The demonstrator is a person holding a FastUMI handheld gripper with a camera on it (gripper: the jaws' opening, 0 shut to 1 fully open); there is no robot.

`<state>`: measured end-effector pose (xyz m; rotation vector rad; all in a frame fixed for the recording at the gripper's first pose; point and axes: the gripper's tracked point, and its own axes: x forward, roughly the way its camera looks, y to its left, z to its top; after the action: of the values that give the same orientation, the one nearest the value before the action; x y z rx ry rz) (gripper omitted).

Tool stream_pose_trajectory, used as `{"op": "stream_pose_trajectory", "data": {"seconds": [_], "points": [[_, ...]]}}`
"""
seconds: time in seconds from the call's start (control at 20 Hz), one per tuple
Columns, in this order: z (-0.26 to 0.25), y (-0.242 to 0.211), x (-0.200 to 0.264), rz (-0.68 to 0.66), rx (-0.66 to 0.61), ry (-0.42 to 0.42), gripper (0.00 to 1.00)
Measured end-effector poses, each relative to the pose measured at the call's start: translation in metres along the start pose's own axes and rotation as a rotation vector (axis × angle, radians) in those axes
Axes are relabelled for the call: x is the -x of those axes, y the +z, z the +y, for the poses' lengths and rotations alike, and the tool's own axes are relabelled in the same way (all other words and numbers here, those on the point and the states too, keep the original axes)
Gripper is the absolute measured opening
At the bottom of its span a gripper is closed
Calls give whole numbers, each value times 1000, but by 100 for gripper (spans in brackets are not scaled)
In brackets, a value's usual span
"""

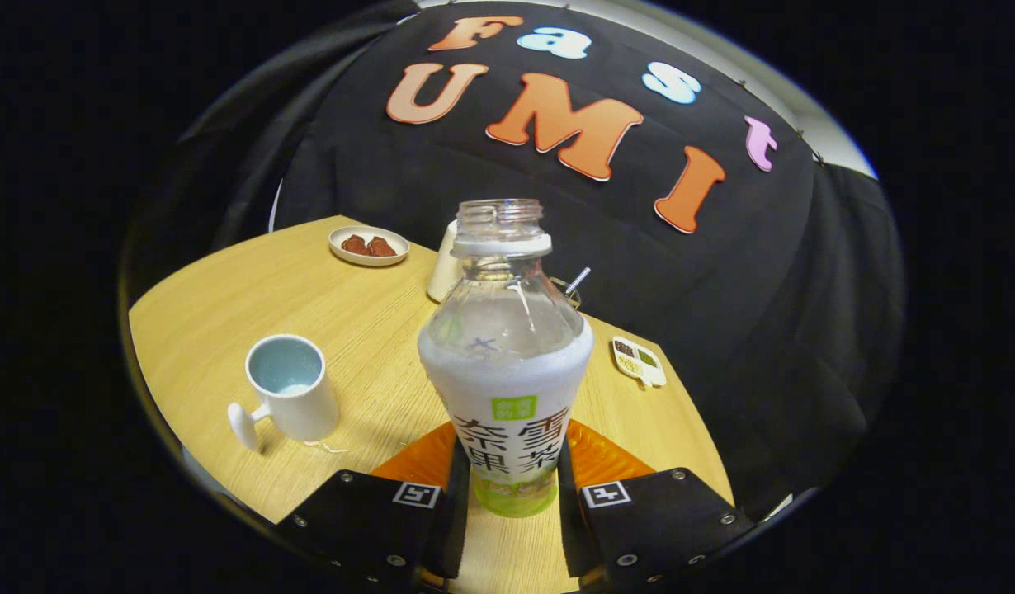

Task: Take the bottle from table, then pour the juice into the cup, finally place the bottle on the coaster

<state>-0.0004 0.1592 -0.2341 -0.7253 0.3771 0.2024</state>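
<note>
I am holding my fingers (514, 495) against both sides of the bottle (507, 363), pinching it low on its body. The bottle is standing upright between them, uncapped, its open clear neck pointing up. Its white wrap is carrying large dark Chinese characters under a small green square; I am not reading the label off. The foot of the wrap is showing green. The upper part of the bottle is clear, and I cannot tell how much liquid it is holding.

Each finger mount is bearing a small square black-and-white marker.

The counter (227, 313) is a pale wood-grain top, curving away toward the booth's black cloth wall (763, 346). An orange coaster (594, 462) is lying directly behind the bottle's base, showing on either side of it; whether the bottle is resting on it I cannot tell.

A white cup (289, 392) with its handle turned toward me is standing well apart from the bottle. Beyond it a small dish (369, 245) is holding brown pieces. A white vessel (444, 268) is sitting behind the bottle, and a small divided tray (639, 361) is lying near the wall
</note>
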Motion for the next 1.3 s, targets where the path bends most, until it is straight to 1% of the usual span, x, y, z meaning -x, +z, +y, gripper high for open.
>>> {"op": "stream_pose_trajectory", "data": {"seconds": [0.3,0.5,0.8,1.0,1.3], "points": [[24,10,1,-18,146,17,48],[28,20,-4,-45,288,-11,48],[47,17,-11,-48,441,-9,48],[46,19,-16,-65,607,-49,48],[46,17,-24,-54,756,-73,48]]}}
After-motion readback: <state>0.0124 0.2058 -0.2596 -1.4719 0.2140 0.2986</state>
